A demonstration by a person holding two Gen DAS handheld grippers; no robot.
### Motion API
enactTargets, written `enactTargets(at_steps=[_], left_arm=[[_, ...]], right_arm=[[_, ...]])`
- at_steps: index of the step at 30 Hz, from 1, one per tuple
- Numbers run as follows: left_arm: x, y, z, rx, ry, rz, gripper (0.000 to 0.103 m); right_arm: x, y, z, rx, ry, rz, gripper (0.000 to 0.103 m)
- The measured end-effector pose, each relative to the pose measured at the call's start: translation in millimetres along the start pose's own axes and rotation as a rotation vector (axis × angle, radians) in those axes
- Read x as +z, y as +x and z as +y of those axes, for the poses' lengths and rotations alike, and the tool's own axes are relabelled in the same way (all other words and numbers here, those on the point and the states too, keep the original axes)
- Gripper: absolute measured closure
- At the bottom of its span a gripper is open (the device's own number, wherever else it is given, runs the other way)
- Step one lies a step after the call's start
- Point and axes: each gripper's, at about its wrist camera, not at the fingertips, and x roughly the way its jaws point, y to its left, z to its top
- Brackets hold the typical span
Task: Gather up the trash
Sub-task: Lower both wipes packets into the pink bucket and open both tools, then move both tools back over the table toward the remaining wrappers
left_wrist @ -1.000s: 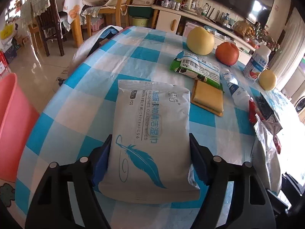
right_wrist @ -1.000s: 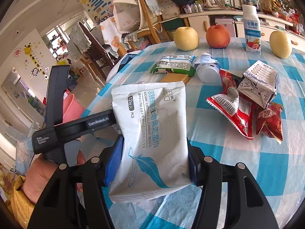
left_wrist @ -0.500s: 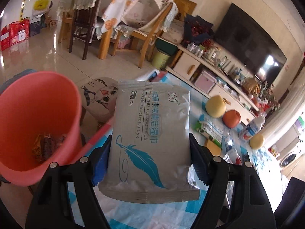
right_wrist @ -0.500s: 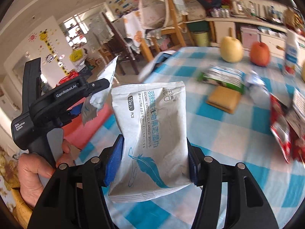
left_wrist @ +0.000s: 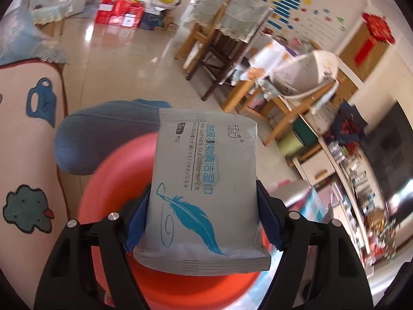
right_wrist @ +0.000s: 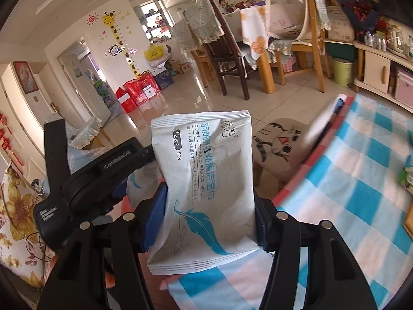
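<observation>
My left gripper (left_wrist: 204,217) is shut on a grey-white wipes packet (left_wrist: 206,180) with a blue feather print. It holds the packet upright above the mouth of a red-pink plastic bin (left_wrist: 116,180), which is blurred and partly hidden behind the packet. My right gripper (right_wrist: 209,219) is shut on a second, matching wipes packet (right_wrist: 206,180), held over the left edge of the blue-checked table (right_wrist: 361,193). In the right wrist view the black body of the left gripper (right_wrist: 103,170) sits just to the left, its fingertips hidden behind the packet.
A stool with a cat-face cushion (right_wrist: 278,144) stands beside the table. A blue-grey cushion (left_wrist: 103,139) lies behind the bin. Wooden chairs (right_wrist: 232,51) and a dining table stand across the tiled floor. A low cabinet (right_wrist: 376,64) lines the right wall.
Both grippers have swung left, away from the table, each keeping its packet. The left one has gone from beside the bin to above its mouth.
</observation>
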Motion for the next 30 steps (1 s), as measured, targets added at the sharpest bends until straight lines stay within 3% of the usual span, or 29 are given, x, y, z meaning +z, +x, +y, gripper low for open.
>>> enactTargets(at_steps=[7, 10, 17, 22, 30], left_arm=[[16.4, 17.6, 26.5, 0.013, -0.062, 0.030, 0.027], [15.1, 19.7, 28.1, 0.008, -0.054, 0.030, 0.022], [9.6, 13.6, 11.4, 0.005, 0.028, -0.021, 0.017], [-1.6, 10.9, -2.7, -0.051, 0.073, -0.045, 0.017], [-31.7, -10.2, -45.2, -0.253, 0.211, -0.149, 0.007]], right_arm=[[6.3, 53.4, 3.6, 0.000, 0.044, 0.059, 0.033], [3.7, 47.1, -0.8, -0.016, 0.074, 0.026, 0.022], [-7.5, 1.1, -20.7, -0.131, 0.071, -0.045, 0.015], [-24.4, -28.4, -36.4, -0.227, 0.058, -0.049, 0.015], [-61.8, -96.2, -71.4, -0.348, 0.106, -0.086, 0.015]])
